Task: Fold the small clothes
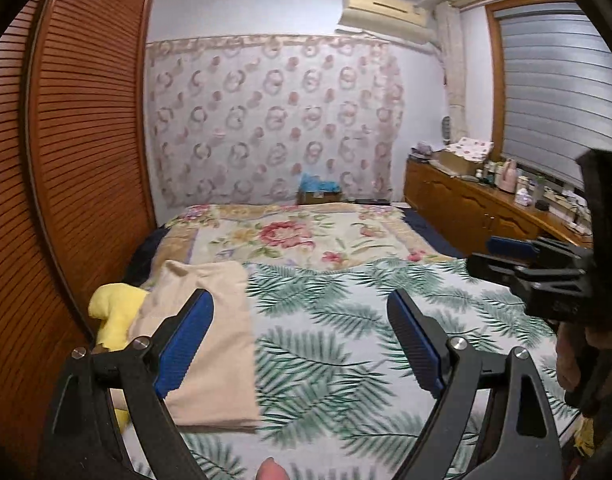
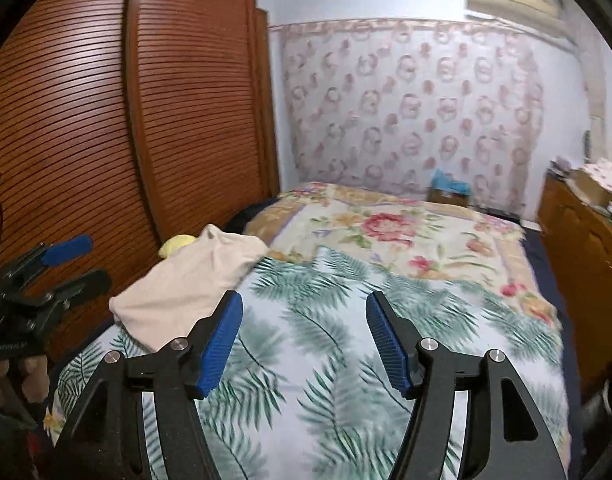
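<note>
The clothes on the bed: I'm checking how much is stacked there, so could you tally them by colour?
Beige folded cloth: 1
Yellow garment, partly hidden under the beige one: 1
Total: 2, both at the wardrobe side of the palm-leaf sheet.

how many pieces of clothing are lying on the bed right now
2. A folded beige garment lies at the bed's left edge, and a yellow garment sits partly tucked under its far left side. Others may be hidden beneath.

The left gripper (image 1: 302, 316) hangs wide open above the bed (image 1: 365, 320), nothing between its jaws. A folded beige cloth (image 1: 222, 320) lies beside a yellow one (image 1: 114, 316).
</note>
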The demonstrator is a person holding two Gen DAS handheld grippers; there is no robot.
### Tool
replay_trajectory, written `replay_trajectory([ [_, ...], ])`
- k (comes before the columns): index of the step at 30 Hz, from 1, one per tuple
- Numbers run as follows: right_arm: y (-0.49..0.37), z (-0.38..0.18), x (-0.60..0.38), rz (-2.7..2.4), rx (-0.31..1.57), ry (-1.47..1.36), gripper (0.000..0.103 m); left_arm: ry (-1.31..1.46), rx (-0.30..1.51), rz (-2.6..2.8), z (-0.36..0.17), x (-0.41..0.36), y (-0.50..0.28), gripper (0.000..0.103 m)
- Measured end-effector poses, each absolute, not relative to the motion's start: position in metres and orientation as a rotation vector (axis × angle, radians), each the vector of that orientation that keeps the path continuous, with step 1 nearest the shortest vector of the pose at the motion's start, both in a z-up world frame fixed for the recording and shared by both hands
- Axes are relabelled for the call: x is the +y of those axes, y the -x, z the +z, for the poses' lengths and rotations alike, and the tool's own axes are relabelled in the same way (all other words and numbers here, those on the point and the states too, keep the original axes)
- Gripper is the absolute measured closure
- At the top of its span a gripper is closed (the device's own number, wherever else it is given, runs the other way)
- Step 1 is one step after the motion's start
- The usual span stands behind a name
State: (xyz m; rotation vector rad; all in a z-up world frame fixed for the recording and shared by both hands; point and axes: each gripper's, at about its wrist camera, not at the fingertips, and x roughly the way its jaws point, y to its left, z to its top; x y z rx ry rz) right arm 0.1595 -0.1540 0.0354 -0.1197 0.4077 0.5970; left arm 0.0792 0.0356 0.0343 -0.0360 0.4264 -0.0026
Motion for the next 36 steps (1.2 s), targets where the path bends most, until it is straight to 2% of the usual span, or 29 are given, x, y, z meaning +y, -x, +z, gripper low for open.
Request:
replay_trajectory([
  [13, -0.069, 0.044, -0.184, 0.402, 0.331, 0.038, 0.037, 0.018, 0.404, -0.036, 0.049, -0.006, -0.069, 0.014],
  [36, -0.056, 0.035, -0.172, 0.357, 0.315, 0.023, 0.037, 0.017, 0.408, -0.018, 0.051, -0.013, -0.066, 0.014],
])
